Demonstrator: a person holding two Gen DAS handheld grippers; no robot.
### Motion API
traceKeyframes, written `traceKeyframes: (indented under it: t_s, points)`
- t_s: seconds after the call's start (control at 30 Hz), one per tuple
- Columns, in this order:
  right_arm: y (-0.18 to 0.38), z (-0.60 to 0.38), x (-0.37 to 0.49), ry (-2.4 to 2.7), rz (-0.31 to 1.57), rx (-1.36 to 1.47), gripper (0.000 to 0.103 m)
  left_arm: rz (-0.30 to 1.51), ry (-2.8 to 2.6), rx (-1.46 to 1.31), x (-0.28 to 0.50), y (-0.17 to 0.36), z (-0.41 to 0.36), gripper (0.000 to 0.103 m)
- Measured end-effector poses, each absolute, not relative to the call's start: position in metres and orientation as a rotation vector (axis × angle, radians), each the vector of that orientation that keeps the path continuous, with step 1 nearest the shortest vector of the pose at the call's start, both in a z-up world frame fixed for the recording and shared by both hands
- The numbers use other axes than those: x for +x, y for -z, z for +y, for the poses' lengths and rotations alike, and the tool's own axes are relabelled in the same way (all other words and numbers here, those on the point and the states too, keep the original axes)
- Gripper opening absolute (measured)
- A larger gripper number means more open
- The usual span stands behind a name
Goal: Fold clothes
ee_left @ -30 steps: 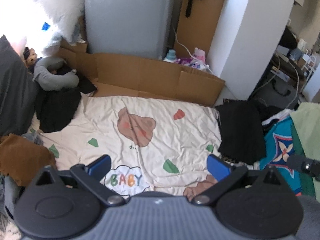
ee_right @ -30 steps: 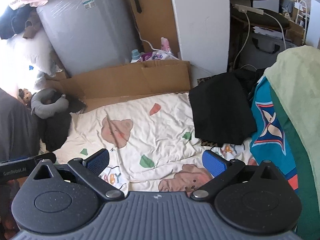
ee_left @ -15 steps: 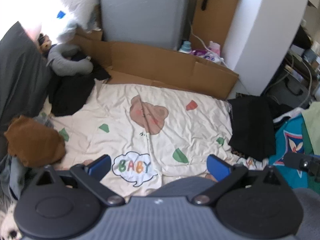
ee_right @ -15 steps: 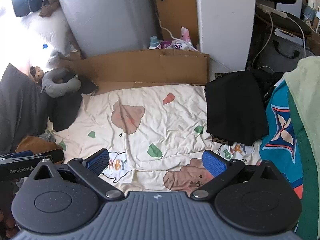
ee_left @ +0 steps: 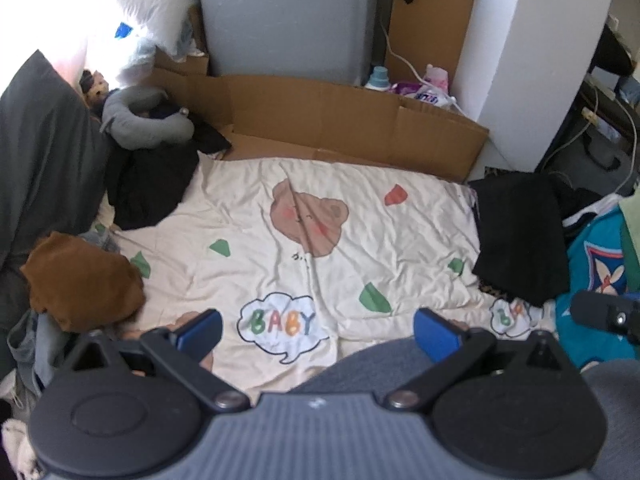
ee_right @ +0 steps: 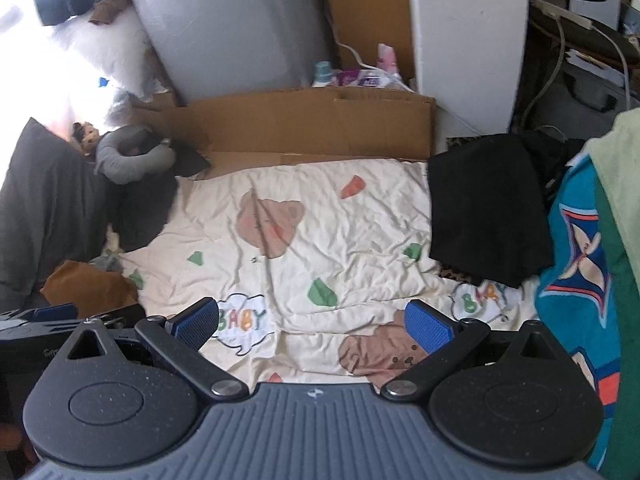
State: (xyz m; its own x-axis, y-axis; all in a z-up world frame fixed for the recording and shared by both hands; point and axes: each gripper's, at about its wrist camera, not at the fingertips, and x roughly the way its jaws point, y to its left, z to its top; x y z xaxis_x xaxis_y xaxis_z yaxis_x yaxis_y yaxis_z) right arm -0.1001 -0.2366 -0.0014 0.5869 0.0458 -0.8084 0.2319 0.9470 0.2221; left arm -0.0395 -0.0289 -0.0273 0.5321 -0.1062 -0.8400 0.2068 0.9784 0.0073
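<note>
Right beside the cream bear-print blanket [ee_left: 360, 240], on its right edge, lies a folded black garment [ee_left: 516, 236]; a brown garment [ee_left: 80, 280] sits crumpled at the blanket's left edge, with more dark clothes [ee_left: 152, 184] behind it. Over the blanket's near edge the left gripper [ee_left: 318, 330] and right gripper [ee_right: 312, 320] hover, each spread wide and holding nothing. Behind the blanket stands a cardboard sheet [ee_left: 340, 120].

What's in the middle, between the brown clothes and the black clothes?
Only the cream bear blanket lies between the brown clothes and the black clothes, with no garment on that stretch; the left wrist view shows it best.
</note>
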Motion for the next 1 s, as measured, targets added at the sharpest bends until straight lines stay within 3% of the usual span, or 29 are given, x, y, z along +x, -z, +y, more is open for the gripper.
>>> traceKeyframes:
  t_s: [1.0]
  points:
    - [0.004, -0.248, -0.101, 0.081, 0.968, 0.333, 0.102, 1.0, 0.175, 0.109, -0.028, 0.031, -0.021, 0.103]
